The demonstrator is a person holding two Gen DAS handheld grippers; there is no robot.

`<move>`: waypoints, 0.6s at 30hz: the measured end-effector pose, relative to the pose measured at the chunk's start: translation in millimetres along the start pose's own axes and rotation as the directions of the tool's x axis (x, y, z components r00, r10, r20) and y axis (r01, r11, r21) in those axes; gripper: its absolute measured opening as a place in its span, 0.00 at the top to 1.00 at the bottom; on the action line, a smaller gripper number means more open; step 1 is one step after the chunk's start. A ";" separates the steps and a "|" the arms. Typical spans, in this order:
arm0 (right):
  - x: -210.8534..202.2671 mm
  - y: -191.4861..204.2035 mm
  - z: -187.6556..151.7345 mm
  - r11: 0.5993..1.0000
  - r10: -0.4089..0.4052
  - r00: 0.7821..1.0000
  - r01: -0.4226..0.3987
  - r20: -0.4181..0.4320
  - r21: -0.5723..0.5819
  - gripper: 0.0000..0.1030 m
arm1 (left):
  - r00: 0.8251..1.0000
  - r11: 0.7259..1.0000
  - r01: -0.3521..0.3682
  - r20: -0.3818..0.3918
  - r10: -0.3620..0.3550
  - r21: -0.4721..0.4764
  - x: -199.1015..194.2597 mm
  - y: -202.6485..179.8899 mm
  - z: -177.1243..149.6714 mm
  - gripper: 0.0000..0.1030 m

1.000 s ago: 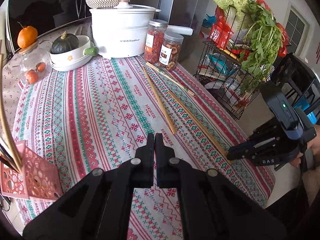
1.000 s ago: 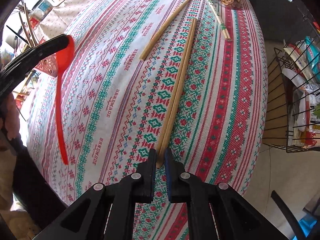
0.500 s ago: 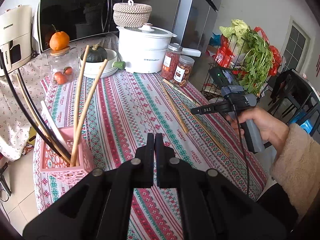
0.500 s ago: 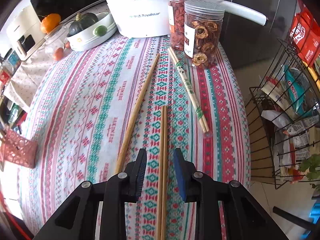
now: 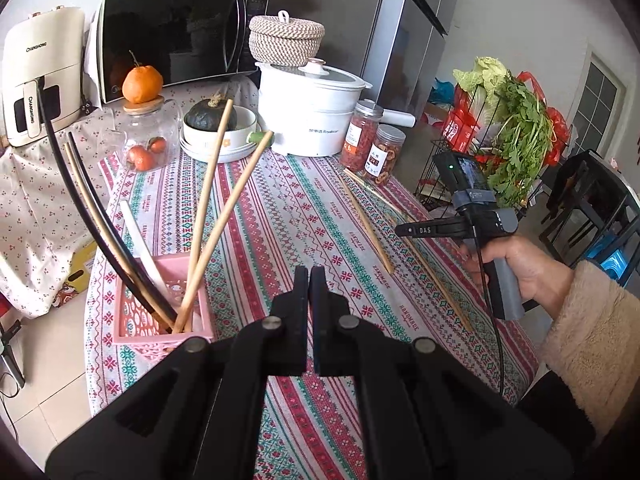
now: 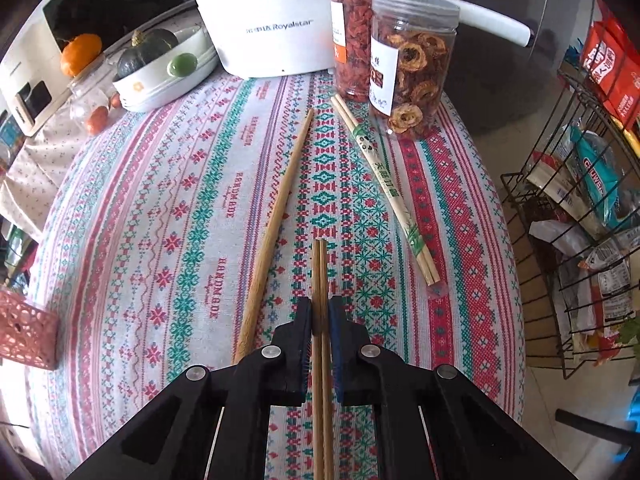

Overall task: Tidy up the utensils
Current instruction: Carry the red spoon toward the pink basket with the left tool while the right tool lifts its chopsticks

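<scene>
My right gripper is shut on a pair of thin brown chopsticks that lie on the patterned tablecloth. The pads press both sides a little behind the sticks' far tips. Just left of them lies a single thicker wooden chopstick. To the right is a paper-wrapped pair. My left gripper hangs above the table, shut with nothing in it. At its left a pink basket holds two wooden chopsticks and several long black, tan and white utensils. The right gripper is also in the left wrist view, in a hand.
A white cooker, two food jars and a bowl with a squash stand at the table's far end. A wire rack of packets and greens stands off the table's right edge. A microwave is behind.
The right jaws stood open around the brown pair half a second ago and have closed on it. The left gripper has drawn back and up, so more of the pink basket shows.
</scene>
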State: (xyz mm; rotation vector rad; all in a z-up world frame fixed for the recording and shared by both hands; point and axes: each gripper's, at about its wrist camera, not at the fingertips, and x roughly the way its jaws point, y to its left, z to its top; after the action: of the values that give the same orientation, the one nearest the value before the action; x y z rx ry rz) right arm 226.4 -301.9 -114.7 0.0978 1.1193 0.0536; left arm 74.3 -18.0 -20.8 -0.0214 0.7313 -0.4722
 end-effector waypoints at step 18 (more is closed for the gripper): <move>-192.7 55.1 -67.7 0.987 0.147 0.859 -0.091 0.490 -0.136 0.92 | 0.954 0.995 -0.087 0.285 0.096 -0.043 -86.9 0.9 16.7 0.98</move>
State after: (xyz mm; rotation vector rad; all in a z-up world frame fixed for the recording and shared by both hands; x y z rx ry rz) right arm 81.9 -261.3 34.4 0.0782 0.5864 0.1899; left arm 29.6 17.1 47.0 -0.0826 0.4520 -0.3593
